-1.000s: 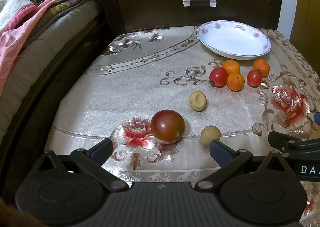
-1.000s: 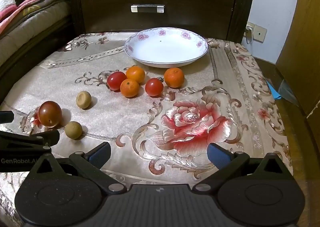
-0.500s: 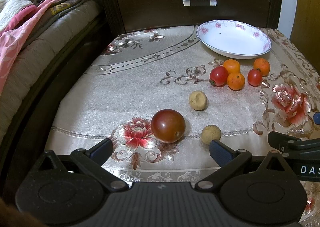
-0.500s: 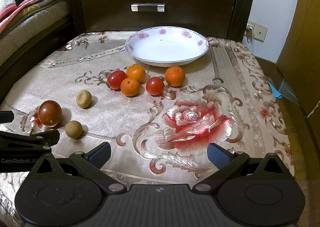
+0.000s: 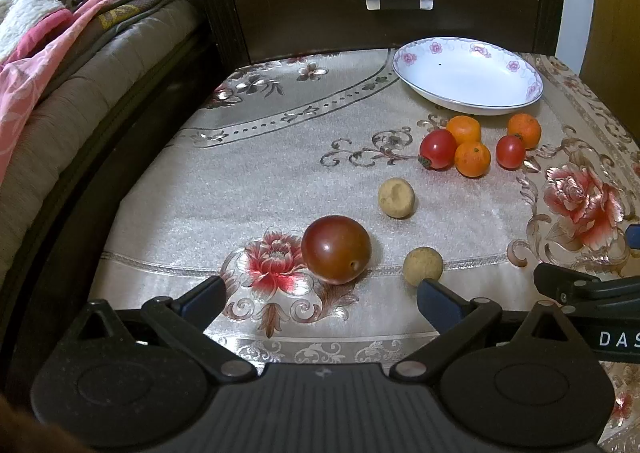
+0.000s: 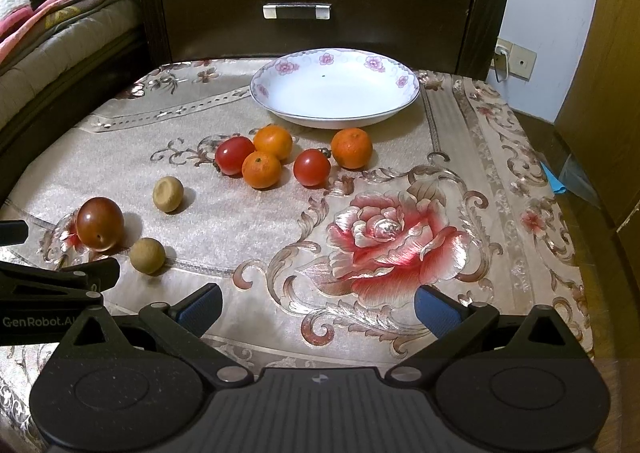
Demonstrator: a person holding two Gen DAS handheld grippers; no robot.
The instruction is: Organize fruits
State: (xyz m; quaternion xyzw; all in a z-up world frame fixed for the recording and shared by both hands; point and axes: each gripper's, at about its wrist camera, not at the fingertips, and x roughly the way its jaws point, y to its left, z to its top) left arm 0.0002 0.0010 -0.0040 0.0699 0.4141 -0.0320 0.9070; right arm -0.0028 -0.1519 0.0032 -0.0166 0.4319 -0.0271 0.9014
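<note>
Fruits point(image 5: 336, 249) on cloth just ahead of both empty, wide-open tongs point(image 5: 320, 295) point(image 6: 318, 305).

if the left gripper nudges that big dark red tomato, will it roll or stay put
The big dark red tomato looks nearly round and sits free on the flat tablecloth, so a nudge would probably roll it. Its skin is glossy and smooth, so it may slip between the pads. It looks like thin-skinned fruit, so a hard squeeze might bruise it.

Two low wrist fisheyes facing the dresser point(image 5: 384, 1), apparently side by side, sharing plate point(image 6: 280, 109) and fruit
</note>
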